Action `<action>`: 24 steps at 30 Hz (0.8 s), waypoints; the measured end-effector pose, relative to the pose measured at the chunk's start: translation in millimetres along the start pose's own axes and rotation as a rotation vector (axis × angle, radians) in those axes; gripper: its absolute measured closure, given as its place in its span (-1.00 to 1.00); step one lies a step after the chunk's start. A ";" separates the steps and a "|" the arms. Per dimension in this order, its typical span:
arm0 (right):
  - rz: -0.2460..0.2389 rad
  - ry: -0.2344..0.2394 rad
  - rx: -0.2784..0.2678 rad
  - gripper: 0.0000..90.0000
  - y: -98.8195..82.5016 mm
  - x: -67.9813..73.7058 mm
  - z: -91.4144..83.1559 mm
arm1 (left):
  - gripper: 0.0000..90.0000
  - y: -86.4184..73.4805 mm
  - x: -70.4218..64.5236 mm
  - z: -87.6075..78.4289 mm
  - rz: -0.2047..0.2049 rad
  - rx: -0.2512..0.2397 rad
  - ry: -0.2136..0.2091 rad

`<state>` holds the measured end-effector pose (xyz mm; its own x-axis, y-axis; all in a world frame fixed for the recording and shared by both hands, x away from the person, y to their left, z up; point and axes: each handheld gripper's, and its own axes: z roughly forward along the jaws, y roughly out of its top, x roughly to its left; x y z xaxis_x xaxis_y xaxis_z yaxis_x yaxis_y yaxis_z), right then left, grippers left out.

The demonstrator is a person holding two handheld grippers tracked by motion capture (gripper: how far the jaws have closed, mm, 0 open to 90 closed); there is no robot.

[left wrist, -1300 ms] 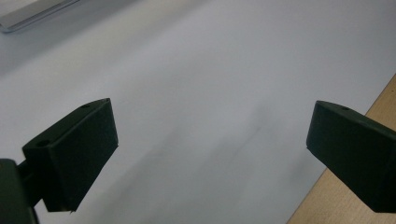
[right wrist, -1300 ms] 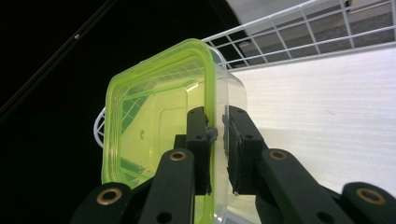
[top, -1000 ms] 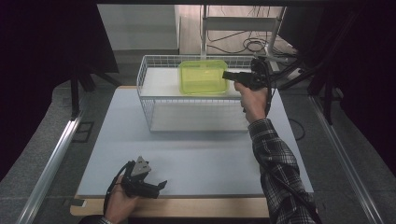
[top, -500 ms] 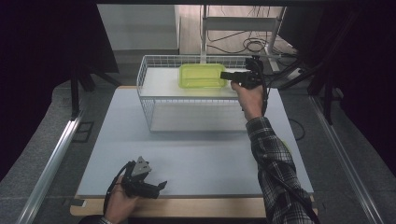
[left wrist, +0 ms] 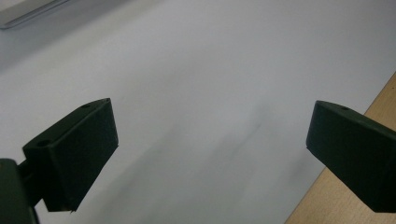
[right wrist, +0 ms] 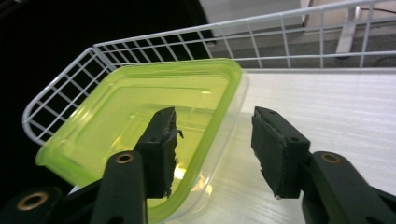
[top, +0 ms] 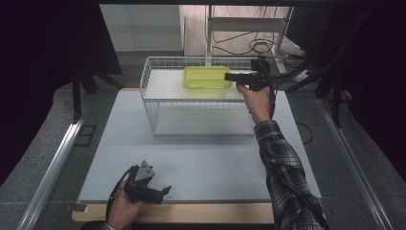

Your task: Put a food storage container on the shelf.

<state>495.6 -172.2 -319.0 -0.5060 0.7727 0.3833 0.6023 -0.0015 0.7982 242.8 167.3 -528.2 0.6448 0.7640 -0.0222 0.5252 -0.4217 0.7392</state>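
No text, label, brand, number or sign could be read on anything in the high view or either gripper view.

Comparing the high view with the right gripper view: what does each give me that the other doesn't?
High view alone: the left gripper resting open at the table's near edge, and the whole white wire basket on it. Right gripper view alone: the right gripper close up, jaws just opened, one inside the green container's rim, one outside, pads no longer pressing it. Both: the container lying in the basket with the right gripper at its edge.
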 end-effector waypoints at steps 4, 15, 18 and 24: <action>-0.038 0.033 0.008 -0.02 -1.7 5.0 -8.7 | -0.96 0.0 0.3 -0.4 -0.005 -0.007 -0.001; -0.119 0.071 0.032 -0.22 -16.2 14.7 -29.1 | -0.97 -0.1 -0.2 -0.3 -0.001 -0.015 0.000; -0.140 0.070 0.045 -0.25 -21.1 16.6 -32.5 | -0.96 0.0 -0.2 -0.4 -0.001 -0.015 0.001; -0.163 0.092 0.061 -0.33 -33.5 18.5 -37.0 | -0.96 0.1 -0.5 0.1 0.003 -0.013 0.003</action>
<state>443.2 -181.3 -321.4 -0.6523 0.6984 0.2946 0.5428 0.1591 0.8247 242.6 166.9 -528.2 0.6450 0.7640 -0.0180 0.5161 -0.4180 0.7476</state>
